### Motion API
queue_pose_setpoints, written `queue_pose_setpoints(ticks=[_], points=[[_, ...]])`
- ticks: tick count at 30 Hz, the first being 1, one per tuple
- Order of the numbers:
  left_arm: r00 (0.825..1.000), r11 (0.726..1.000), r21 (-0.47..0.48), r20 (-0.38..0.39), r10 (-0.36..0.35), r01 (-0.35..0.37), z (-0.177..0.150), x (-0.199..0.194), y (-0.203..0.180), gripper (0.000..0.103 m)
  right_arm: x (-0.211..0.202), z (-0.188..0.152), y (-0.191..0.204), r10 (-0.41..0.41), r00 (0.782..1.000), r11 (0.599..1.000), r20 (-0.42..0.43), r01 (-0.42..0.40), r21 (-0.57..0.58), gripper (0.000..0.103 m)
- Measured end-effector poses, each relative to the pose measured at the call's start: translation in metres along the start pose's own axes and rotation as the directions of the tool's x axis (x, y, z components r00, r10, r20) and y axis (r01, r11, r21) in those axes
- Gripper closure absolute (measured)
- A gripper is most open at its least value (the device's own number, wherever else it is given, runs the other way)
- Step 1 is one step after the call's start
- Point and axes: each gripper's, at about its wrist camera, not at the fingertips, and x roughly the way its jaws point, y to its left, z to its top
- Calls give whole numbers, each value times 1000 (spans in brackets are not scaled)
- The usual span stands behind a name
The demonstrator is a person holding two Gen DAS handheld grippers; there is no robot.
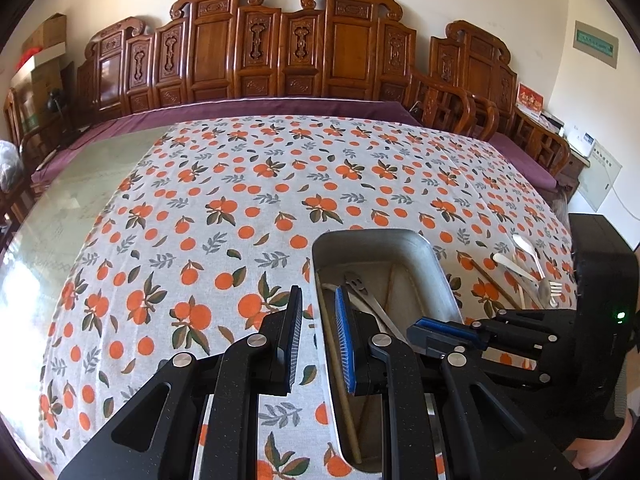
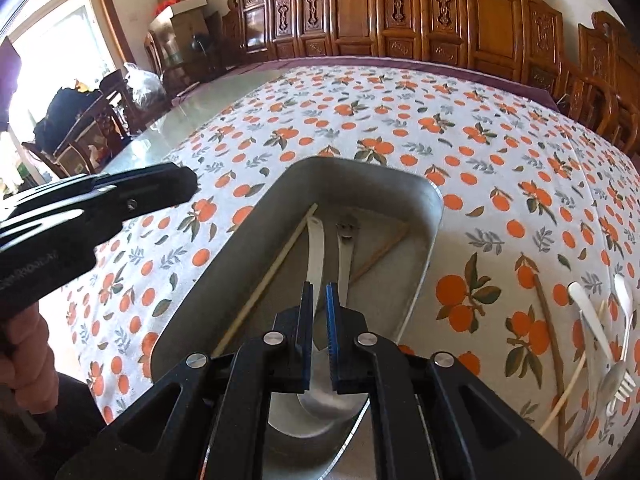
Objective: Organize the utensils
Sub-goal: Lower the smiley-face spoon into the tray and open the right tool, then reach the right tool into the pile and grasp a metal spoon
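A metal tray (image 1: 400,236) (image 2: 428,200) lies on the orange-patterned tablecloth. My left gripper (image 1: 318,290) is shut on the tray's left wall, one finger outside and the blue-padded one inside; it also shows as the left gripper (image 2: 184,184) beside the tray. My right gripper (image 2: 319,288) is over the tray's near end, shut on a pale spoon (image 2: 316,248) whose bowl shows beneath the fingers. It enters the left wrist view as the right gripper (image 1: 418,326). In the tray lie a light chopstick (image 2: 268,280), a metal utensil with a face on its handle (image 2: 347,236) and a brown chopstick (image 2: 384,248).
Right of the tray, loose on the cloth, are a brown chopstick (image 2: 548,320), a white spoon (image 2: 592,320), a fork (image 2: 620,392) and a metal spoon (image 1: 528,248). Carved wooden chairs (image 1: 280,52) line the far side. A person's sleeve (image 2: 28,352) is at the left.
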Motion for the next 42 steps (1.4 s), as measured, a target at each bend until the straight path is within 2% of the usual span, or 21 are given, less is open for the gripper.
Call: queue_pose_setpoints(ticks=[4,9,10,12,20,26,28,32,35,42], points=[[1000,1000,6,4,-10,10,0,-1,-6,87,-27,-3,-10,0,999,1000,47,0,4,95],[999,999,18,12,-30,30,0,-2,-18,87,-67,-16,-38,-40,995,999,95,39,12,95],[999,999,24,14,-35,35,0,-3,-22,84,-71,-18,-43,-47,994,999,98,46,14,95],[999,999,33,16,-41,40,0,-3,-28,79,-85,-24,-59,-83,991,997,106,81,18,95],[997,994,75,14,-82,81,-3,-2,-60,76,-122,-56,-132,-236,965,969,110,225,103,95],[993,987,112,7,-115,113,-8,0,-85,69,-120,-83,-170,-286,956,944,70,269,193,95],[992,985,118,4,-124,123,-10,0,-91,64,-114,-90,-177,-287,956,938,52,270,219,84],[991,981,139,2,-136,135,-14,-1,-103,57,-103,-104,-184,-290,957,928,2,281,246,83],[989,978,148,-2,-148,147,-17,-1,-112,56,-92,-107,-186,-282,959,925,-27,280,256,83],[987,972,174,-16,-158,158,-24,0,-125,56,-81,-111,-186,-322,944,910,-74,330,251,83]])
